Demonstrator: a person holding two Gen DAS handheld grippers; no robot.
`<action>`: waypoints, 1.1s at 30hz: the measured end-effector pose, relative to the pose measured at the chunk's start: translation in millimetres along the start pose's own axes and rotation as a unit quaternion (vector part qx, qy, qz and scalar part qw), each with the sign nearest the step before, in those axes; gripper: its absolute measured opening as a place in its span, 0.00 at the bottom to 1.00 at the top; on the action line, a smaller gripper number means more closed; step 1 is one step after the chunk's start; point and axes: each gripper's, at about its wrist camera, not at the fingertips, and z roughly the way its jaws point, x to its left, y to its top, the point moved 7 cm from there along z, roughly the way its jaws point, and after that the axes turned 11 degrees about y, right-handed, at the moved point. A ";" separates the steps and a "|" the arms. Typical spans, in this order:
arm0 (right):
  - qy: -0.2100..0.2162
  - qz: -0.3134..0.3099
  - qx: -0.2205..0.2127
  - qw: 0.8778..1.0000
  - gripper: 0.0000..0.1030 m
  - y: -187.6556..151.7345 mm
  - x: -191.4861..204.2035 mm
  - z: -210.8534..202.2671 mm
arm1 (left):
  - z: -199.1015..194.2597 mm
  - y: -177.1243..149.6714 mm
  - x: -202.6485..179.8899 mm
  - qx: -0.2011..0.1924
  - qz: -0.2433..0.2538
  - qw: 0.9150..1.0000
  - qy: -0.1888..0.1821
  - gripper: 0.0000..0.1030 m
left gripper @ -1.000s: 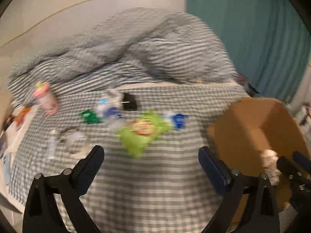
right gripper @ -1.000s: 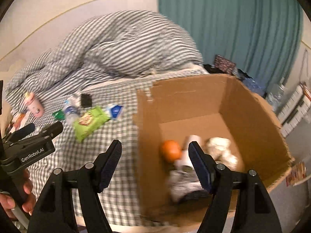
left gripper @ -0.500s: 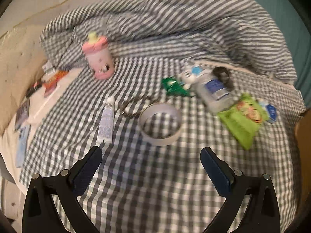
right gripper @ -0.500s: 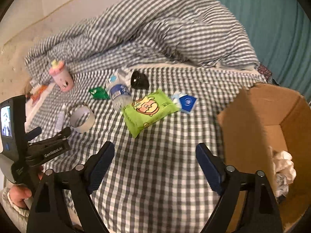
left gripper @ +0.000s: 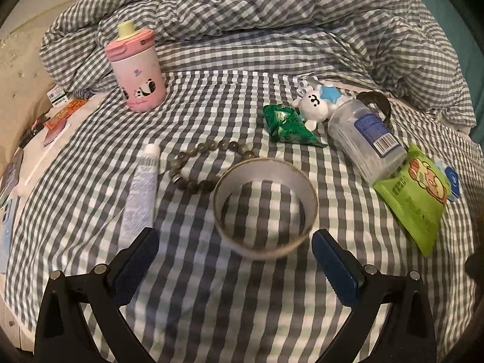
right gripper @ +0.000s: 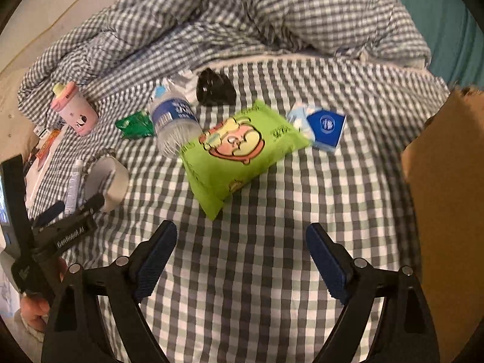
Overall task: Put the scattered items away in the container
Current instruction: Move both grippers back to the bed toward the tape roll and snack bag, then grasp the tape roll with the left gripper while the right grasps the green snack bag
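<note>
The left gripper (left gripper: 231, 260) is hanging wide open over the gingham bedsheet (left gripper: 230, 308), gripping nothing; its side is showing the print "GenRobot.AI" in the right wrist view. The tape roll (left gripper: 265, 207) is lying flat, hole upward, just beyond its fingertips. Left of the roll, a white tube (left gripper: 141, 195) is lying with its cap pointing away toward the pink panda cup (left gripper: 135, 71), which is standing upright. A bead bracelet (left gripper: 205, 163) is curling between tube and roll. Beyond the roll a green wrapper (left gripper: 286, 125), a white bunny toy (left gripper: 314, 103) and a clear bottle (left gripper: 366, 140) are lying; the bottle's blue barcoded label is too small to read.

The right gripper (right gripper: 240, 255) has just been opening and is standing wide, empty. A green snack bag (right gripper: 239, 151) with a cartoon face is lying diagonally right of the roll, a blue tissue pack (right gripper: 325, 128) beside it. The cardboard box (right gripper: 447, 199) is sitting far right.
</note>
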 end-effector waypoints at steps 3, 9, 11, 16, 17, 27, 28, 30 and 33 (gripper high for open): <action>-0.003 0.000 0.005 1.000 0.84 -0.5 -6.0 5.6 | 9.5 2.0 -12.5 0.005 0.007 1.000 -0.007 1.00; -0.006 -0.002 0.002 1.000 0.84 7.1 -13.6 8.1 | 32.0 7.0 -26.9 0.014 0.034 0.999 0.026 1.00; -0.007 -0.004 0.003 1.000 0.84 8.3 -14.8 9.4 | 34.3 7.8 -30.1 0.013 0.045 0.998 0.029 1.00; -0.012 -0.003 0.008 1.000 0.84 11.2 -18.8 16.3 | 32.6 9.9 -28.9 -0.001 0.034 0.999 0.025 0.84; -0.011 -0.003 0.008 1.000 0.84 13.0 -18.7 17.9 | 31.1 9.8 -28.3 -0.004 0.034 0.999 0.027 0.84; 0.007 0.086 0.020 0.996 0.84 56.6 -26.8 42.2 | -9.9 13.7 7.3 -0.037 -0.014 0.998 0.056 0.84; 0.005 0.100 0.026 0.995 0.84 60.8 -29.3 48.3 | -14.2 15.9 9.0 -0.041 -0.015 0.997 0.056 0.84; 0.013 0.122 0.033 0.992 0.84 66.8 -32.0 59.1 | -23.1 20.6 11.3 -0.055 -0.013 0.997 0.056 0.84; 0.024 0.132 0.046 0.990 0.84 71.0 -28.9 75.6 | -29.2 21.8 13.9 -0.066 -0.009 0.996 0.055 0.84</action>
